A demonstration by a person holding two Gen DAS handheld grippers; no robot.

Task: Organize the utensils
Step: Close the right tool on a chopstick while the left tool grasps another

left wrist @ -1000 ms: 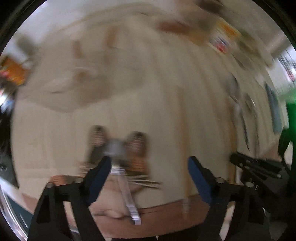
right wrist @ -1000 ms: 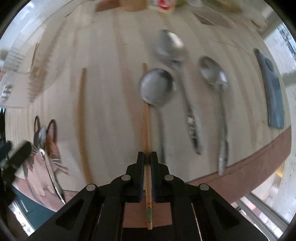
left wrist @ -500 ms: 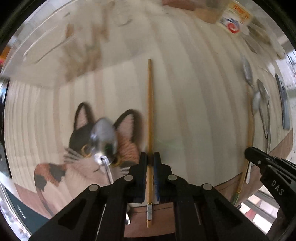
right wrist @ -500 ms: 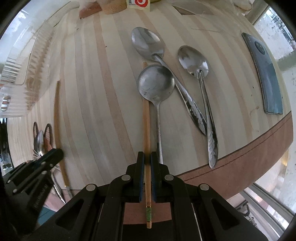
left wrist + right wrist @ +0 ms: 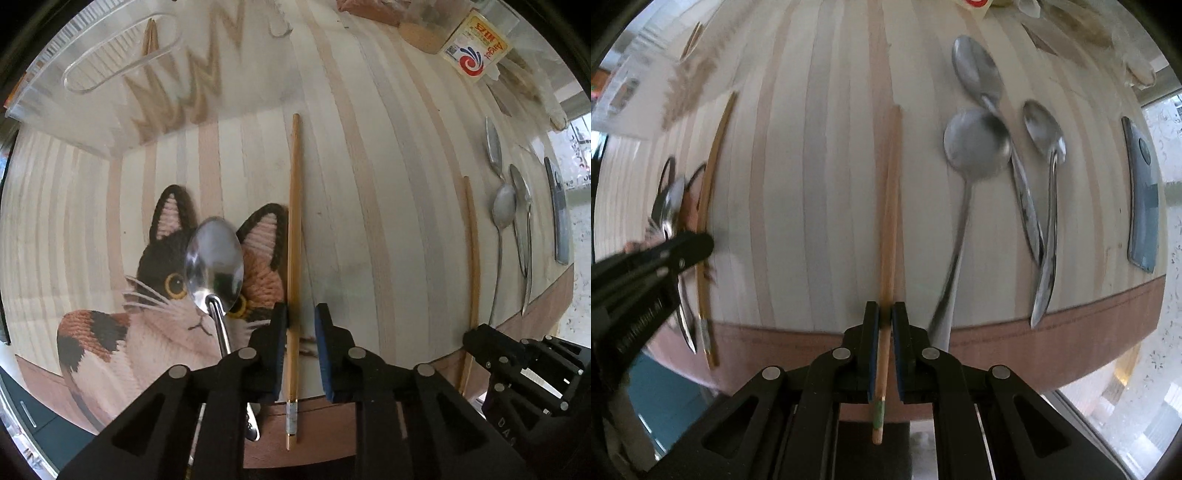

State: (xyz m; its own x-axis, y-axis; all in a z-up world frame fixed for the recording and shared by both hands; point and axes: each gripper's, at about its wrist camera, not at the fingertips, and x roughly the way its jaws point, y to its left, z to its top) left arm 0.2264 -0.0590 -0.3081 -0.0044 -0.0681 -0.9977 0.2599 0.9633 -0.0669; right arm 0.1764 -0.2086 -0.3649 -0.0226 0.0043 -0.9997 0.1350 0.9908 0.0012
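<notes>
My left gripper (image 5: 300,314) is open, its jaws a little apart on either side of a wooden chopstick (image 5: 293,236) that lies on the striped wooden table along the edge of a cat-shaped mat (image 5: 155,332). A steel spoon (image 5: 214,258) lies on the mat. My right gripper (image 5: 885,314) is shut on a second wooden chopstick (image 5: 890,206) with a green band, held just over the table. Three steel spoons (image 5: 979,147) lie to its right. The left gripper (image 5: 646,266) shows at the left of the right wrist view.
A clear plastic organizer tray (image 5: 122,62) stands at the back left. A dark flat phone-like object (image 5: 1143,195) lies at the far right. A labelled jar (image 5: 472,51) and clutter sit at the back. The table's brown front edge (image 5: 997,336) is close.
The left gripper's jaws have opened off its chopstick, which now rests by the cat mat. The right gripper has carried its chopstick left, away from the spoons.
</notes>
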